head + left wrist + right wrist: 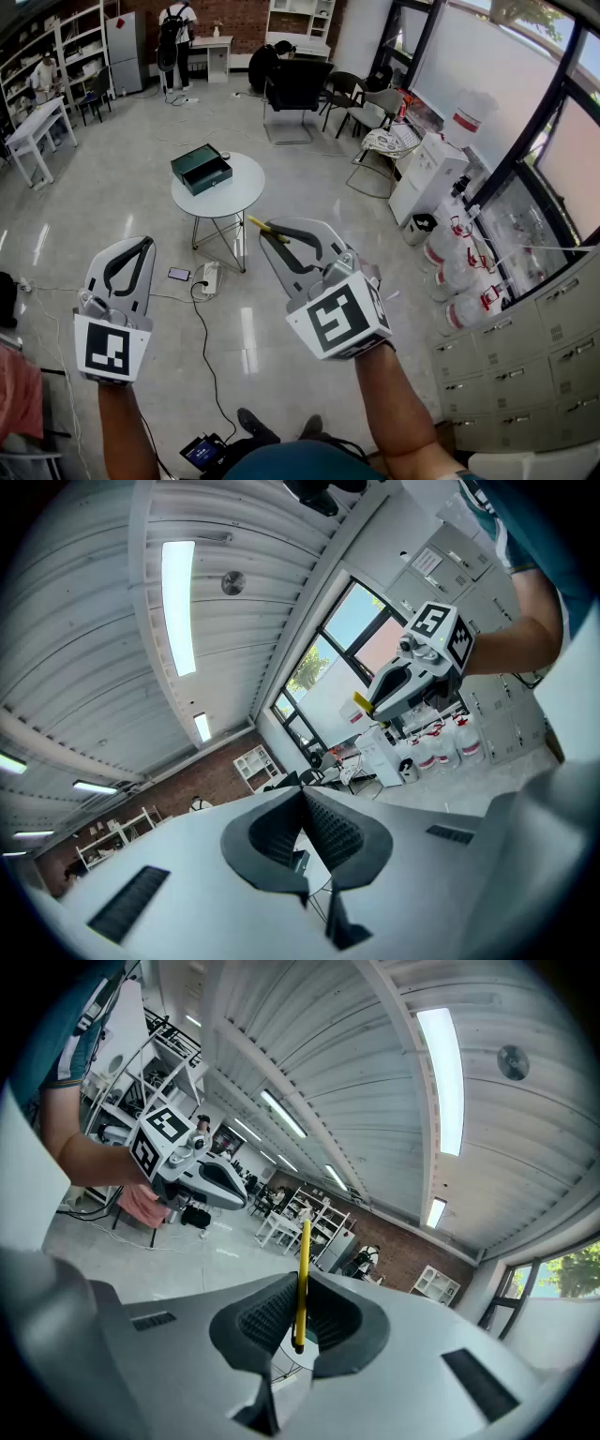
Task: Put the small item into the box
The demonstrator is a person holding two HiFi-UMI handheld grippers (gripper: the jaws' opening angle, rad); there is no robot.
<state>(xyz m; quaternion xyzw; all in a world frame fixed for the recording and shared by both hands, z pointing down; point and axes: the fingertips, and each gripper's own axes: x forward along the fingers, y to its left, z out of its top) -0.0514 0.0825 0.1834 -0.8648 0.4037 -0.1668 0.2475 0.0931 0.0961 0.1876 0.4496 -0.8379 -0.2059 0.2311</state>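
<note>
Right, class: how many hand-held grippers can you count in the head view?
2. The left gripper is at lower left, shut and empty. The right gripper is near the centre, shut on a thin yellow item. No others seem to be hidden.

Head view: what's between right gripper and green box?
Head view: only bare top of the round table lies between the right gripper, clamping a yellow stick, and the green box.
</note>
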